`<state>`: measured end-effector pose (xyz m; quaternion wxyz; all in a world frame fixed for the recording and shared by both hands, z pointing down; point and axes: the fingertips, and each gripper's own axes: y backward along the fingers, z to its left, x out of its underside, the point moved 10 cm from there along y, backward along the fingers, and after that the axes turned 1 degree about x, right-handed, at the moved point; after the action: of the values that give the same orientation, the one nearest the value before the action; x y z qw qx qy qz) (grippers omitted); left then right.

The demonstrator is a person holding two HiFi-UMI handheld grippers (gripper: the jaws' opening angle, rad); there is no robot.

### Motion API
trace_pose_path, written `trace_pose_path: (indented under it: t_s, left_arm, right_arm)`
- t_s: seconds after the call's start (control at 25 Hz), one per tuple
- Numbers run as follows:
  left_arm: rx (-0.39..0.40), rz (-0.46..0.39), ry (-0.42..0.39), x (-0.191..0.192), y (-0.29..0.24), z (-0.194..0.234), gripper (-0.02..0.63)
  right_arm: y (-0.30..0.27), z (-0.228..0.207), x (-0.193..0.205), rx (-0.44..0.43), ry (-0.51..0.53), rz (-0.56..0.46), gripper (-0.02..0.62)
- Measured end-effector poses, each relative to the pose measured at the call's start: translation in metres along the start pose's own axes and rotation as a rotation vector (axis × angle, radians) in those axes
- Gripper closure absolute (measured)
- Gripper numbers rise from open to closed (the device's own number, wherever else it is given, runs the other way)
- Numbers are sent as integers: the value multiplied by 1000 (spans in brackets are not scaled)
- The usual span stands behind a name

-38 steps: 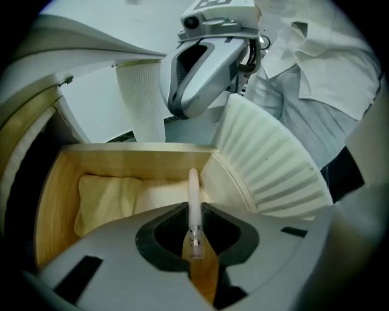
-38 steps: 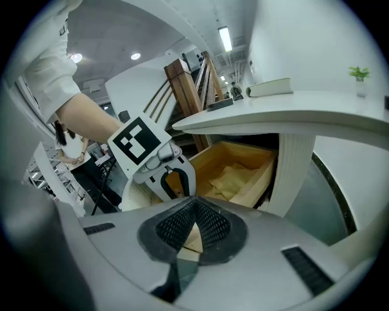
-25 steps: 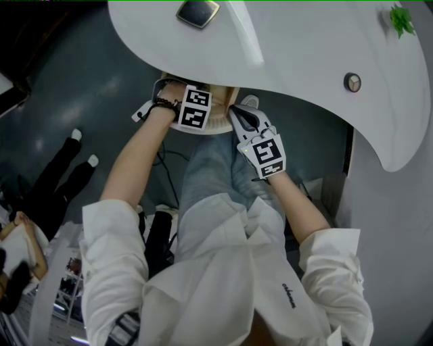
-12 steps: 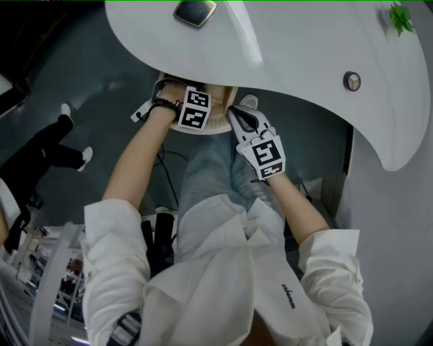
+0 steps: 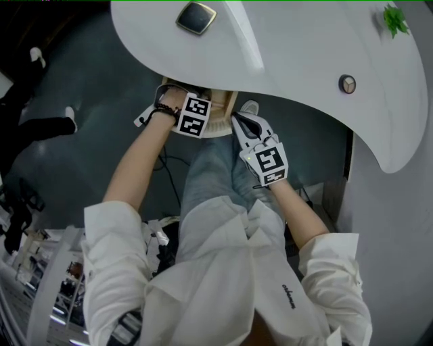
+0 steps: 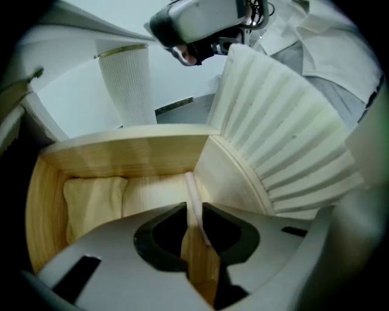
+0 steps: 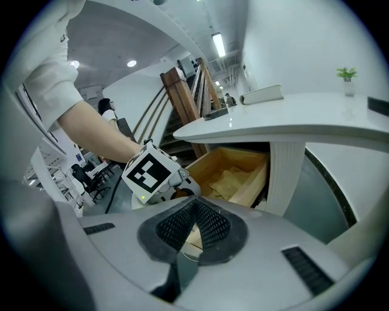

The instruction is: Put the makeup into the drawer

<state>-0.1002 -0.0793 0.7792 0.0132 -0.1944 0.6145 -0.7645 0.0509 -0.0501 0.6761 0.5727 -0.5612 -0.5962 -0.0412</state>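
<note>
**A:** Left gripper view: left tool (image 6: 193, 212) is pinched shut on a thin white-edged wall of the wooden drawer (image 6: 127, 152). The drawer stands pulled out from under the tabletop (image 5: 291, 47). A cream pouch (image 6: 91, 200) lies in the drawer's left part.

**B:** And the makeup?

**A:** Probably the dark gold-rimmed compact (image 5: 197, 17). It sits on the tabletop above and beyond the drawer, not yet inside. Right tool (image 7: 194, 206) hangs beside the drawer, pads together, nothing between them.

**B:** Note for this step: hold the drawer steady and don't twist that thin wall. Open the right tool before reaching up over the drawer. Aim for the bare wood beside the pouch.
</note>
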Motion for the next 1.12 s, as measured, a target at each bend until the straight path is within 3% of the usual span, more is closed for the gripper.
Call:
trace_pose_path:
  t_s: [0.16,0.36,0.72,0.96,1.12]
  left_arm:
    - [-109,-50,-69,-7,39,-4,557]
    - [-278,-201,-26,-31,111,-15,580]
    - [-635,-700,268,-104,271,-33,580]
    - [-848,-989,358,-127,359,-22,580]
    - [-916,-1241,582,-129,420,-35,580]
  right_arm:
    - [21,4,-21,14,14,-58,578]
    - [70,3,-60,56,16,-158,578]
    - [181,-6,-138,265,-22,-385,578]
    - [250,-20,-186,413,4,-573,578]
    - [298,-14,-203,492,-4,-656,578]
